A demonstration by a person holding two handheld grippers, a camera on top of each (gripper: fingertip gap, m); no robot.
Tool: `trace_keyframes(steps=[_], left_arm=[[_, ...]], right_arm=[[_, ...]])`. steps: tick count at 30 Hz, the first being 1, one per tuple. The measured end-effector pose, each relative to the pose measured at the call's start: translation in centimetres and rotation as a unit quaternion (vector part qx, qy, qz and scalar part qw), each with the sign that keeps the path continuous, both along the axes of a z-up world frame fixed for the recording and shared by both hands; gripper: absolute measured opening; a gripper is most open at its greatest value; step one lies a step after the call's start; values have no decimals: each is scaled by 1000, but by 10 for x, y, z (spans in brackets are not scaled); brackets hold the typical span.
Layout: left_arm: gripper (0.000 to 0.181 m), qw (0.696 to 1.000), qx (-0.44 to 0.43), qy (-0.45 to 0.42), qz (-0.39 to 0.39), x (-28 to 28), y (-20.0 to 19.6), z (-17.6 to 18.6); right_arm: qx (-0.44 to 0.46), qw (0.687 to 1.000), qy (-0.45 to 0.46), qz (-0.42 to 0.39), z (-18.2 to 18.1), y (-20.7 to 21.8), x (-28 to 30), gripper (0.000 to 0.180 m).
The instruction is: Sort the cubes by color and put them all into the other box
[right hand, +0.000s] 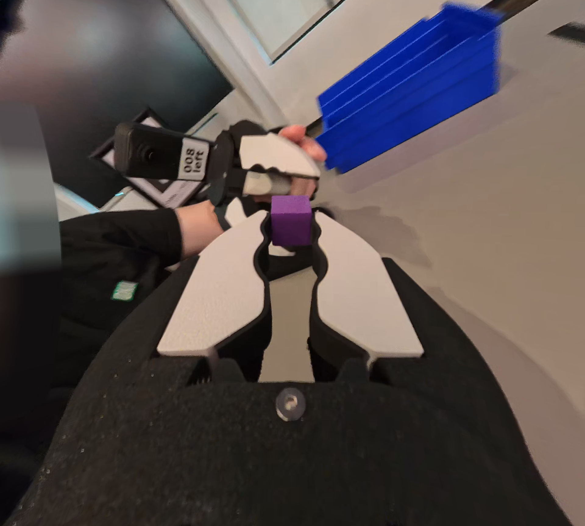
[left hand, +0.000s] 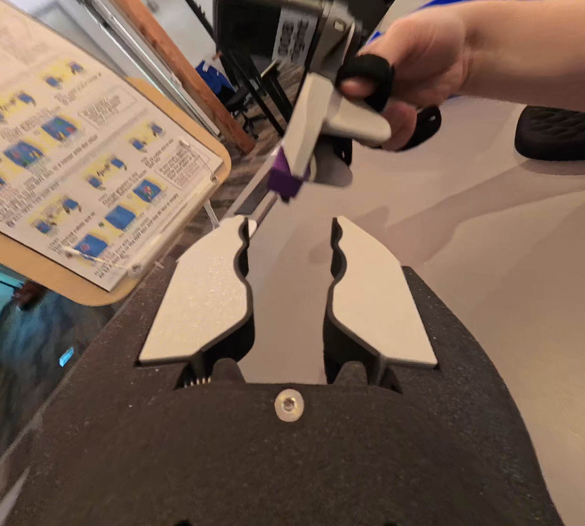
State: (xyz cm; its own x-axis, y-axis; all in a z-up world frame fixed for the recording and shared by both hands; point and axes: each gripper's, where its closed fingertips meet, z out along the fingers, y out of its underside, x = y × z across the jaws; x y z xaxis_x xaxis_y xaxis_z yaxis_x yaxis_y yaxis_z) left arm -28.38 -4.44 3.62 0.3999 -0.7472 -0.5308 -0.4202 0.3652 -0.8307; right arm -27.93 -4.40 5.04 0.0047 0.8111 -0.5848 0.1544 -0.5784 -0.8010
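Purple foam-like cube (right hand: 290, 221) sits clenched between the white fingertips of the right gripper (right hand: 291, 225), at the centre of the right wrist view, held up off the pale grey tabletop (right hand: 474, 257). In the left wrist view the same cube (left hand: 282, 182) shows just above centre, pinched at the tip of the right gripper (left hand: 285, 184), with a bare hand (left hand: 421, 67) gripping its handle in the upper right. The left gripper (left hand: 289, 225) fills the lower half of that view, its white fingers spread apart with nothing between them, only tabletop (left hand: 474, 289) showing through the gap. A blue plastic box with dividers (right hand: 411, 89) stands on the table in the upper right of the right wrist view, well apart from the cube; its contents cannot be made out. A printed instruction sheet on a tan board (left hand: 95, 168) leans at the left of the left wrist view.
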Motion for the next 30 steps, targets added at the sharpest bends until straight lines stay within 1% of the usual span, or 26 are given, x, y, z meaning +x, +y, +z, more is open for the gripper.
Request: trace_keyframes(steps=[2, 3, 4, 6, 8, 11, 14, 16, 22, 27, 30], left_arm=[[52, 999, -34, -14, 23, -5, 9, -11], [50, 998, -48, -24, 42, -9, 16, -18], [48, 995, -63, -32, 63, -13, 24, -26], [43, 990, -89, -30, 108, -21, 39, -47], [41, 984, -97, -8, 152, -29, 53, -69], [38, 977, -90, 34, 188, -34, 63, -95], [36, 976, -100, 45, 188, -31, 62, -111], [35, 976, -108, 51, 183, -28, 60, -120], [34, 974, -104, 84, 185, -28, 58, -139], [32, 972, -112, 94, 183, -28, 55, -150], [31, 971, -103, 111, 186, -29, 55, -155]], right_arm=[[50, 993, -36, -99, 2, 31, 26, 22], [85, 981, -64, -162, 4, 49, 46, 22], [122, 958, -106, -235, 5, 69, 72, 22], [194, 892, -179, -366, 15, 96, 133, 22], [222, 826, -236, -462, 26, 107, 194, 22], [228, 740, -302, -556, 35, 105, 275, 22], [219, 653, -363, -628, 35, 95, 350, 22], [203, 618, -388, -653, 31, 86, 387, 22], [152, 560, -436, -687, 5, 64, 460, 22], [117, 559, -441, -692, -15, 52, 485, 22], [106, 567, -438, -689, -21, 47, 491, 22]])
